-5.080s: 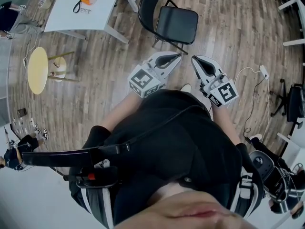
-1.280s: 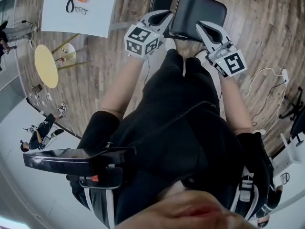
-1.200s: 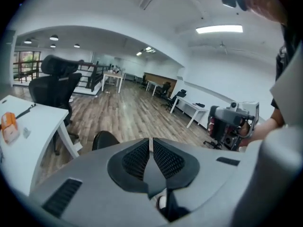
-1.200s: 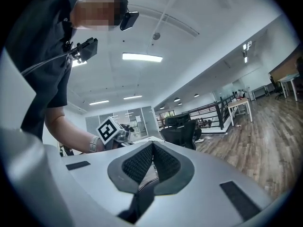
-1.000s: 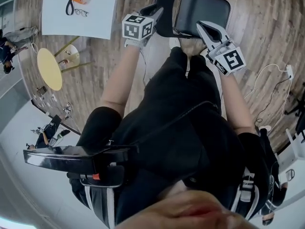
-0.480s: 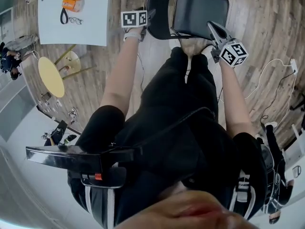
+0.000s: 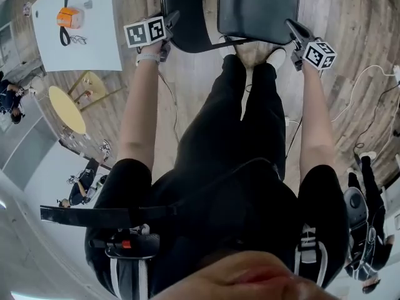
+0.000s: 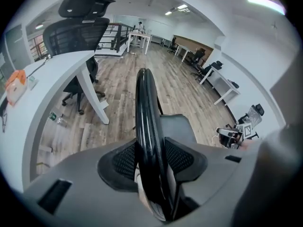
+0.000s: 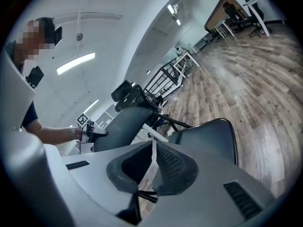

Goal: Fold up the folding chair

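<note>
**Backrest held, seat next: set up the fold**

Your left hand-held gripper (image 7: 164,27) straddles the top rim of the backrest (image 8: 144,103). Its jaws have just been closing and now pinch that rim, so keep the bite square to stop it skidding along the curve. Your right hand-held gripper (image 7: 294,27), jaws pressed together and empty, sits at the front right corner of the seat (image 7: 256,8). Hook its tip under that edge and swing the seat up toward the backrest. The folding chair (image 7: 187,24) stands open on the floor, with the seat not yet raised.
</note>
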A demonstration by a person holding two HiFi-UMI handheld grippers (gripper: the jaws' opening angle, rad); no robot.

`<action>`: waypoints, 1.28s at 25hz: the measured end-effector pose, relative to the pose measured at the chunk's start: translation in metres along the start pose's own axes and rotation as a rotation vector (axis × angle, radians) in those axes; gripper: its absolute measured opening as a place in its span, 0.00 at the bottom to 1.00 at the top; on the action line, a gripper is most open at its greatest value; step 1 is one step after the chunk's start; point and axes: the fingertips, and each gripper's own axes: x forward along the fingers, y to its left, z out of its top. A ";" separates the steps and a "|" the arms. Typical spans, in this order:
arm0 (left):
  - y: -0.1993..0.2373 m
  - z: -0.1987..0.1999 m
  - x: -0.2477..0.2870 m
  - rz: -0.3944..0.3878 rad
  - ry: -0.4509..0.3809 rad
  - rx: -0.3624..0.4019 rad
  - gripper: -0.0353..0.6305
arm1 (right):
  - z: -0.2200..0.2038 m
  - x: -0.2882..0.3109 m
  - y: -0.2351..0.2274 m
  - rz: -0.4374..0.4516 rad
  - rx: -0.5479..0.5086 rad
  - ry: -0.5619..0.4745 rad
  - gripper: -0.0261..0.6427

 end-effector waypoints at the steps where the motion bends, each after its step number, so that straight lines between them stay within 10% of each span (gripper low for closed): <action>1: -0.001 0.000 0.000 0.007 -0.001 0.005 0.30 | -0.008 -0.001 -0.015 -0.006 0.021 0.006 0.06; 11: 0.001 -0.001 -0.002 -0.029 0.047 -0.066 0.26 | -0.075 -0.020 -0.125 -0.086 0.099 0.118 0.07; 18: 0.003 -0.003 -0.004 -0.015 0.060 -0.070 0.26 | -0.118 -0.017 -0.177 -0.076 0.220 0.266 0.40; 32: -0.001 -0.002 -0.002 -0.012 0.089 -0.076 0.25 | -0.153 0.018 -0.235 -0.031 0.336 0.357 0.47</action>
